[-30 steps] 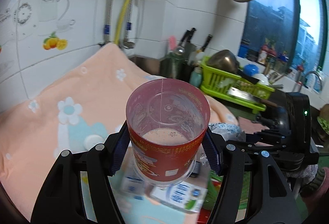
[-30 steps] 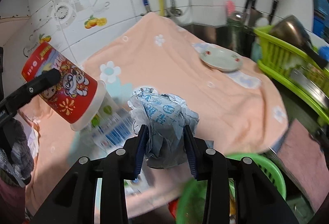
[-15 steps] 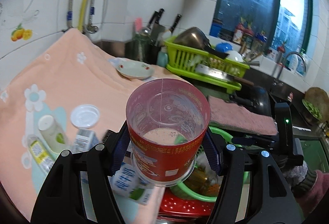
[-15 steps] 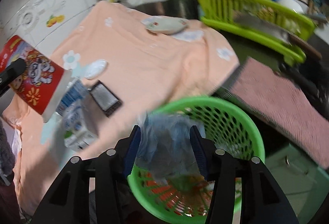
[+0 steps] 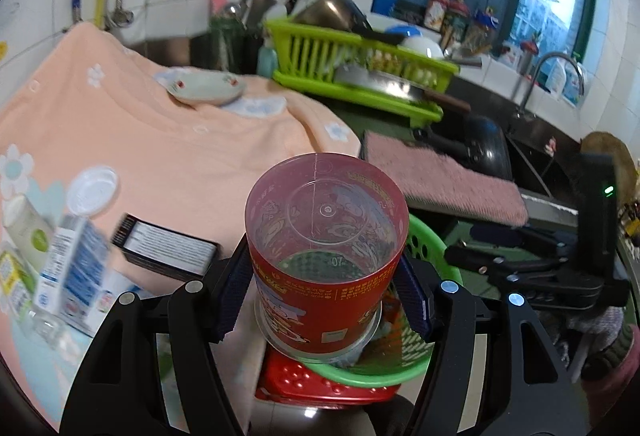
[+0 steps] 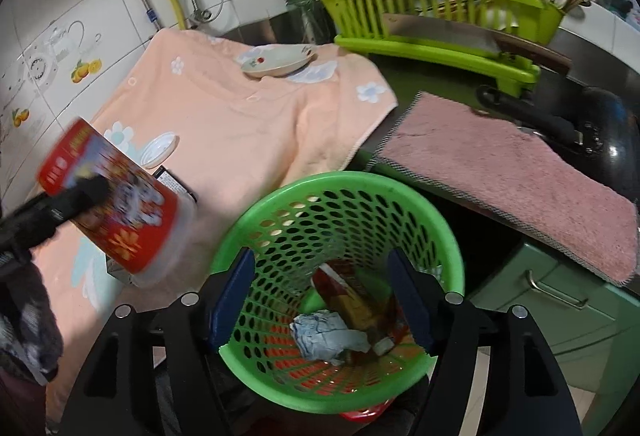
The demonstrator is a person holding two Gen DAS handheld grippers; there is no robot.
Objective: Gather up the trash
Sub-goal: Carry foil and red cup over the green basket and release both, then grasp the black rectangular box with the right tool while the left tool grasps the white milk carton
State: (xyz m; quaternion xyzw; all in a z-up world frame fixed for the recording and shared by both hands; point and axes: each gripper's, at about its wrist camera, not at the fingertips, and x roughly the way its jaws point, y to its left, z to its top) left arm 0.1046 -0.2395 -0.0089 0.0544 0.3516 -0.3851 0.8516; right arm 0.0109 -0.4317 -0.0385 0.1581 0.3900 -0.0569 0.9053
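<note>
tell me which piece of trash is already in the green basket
The crumpled blue-white wrapper, lying at the bottom of the green basket. The red cup is gripped in the left gripper; the milk carton stands on the towel.

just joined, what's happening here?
A person with a handheld gripper in each hand is clearing trash off a peach towel into a green basket. The right gripper is over the basket with its jaws opening and nothing between them; a crumpled blue-white wrapper lies inside. The left gripper grips a red plastic cup near the basket. A milk carton, black box and white lid remain on the towel.
</note>
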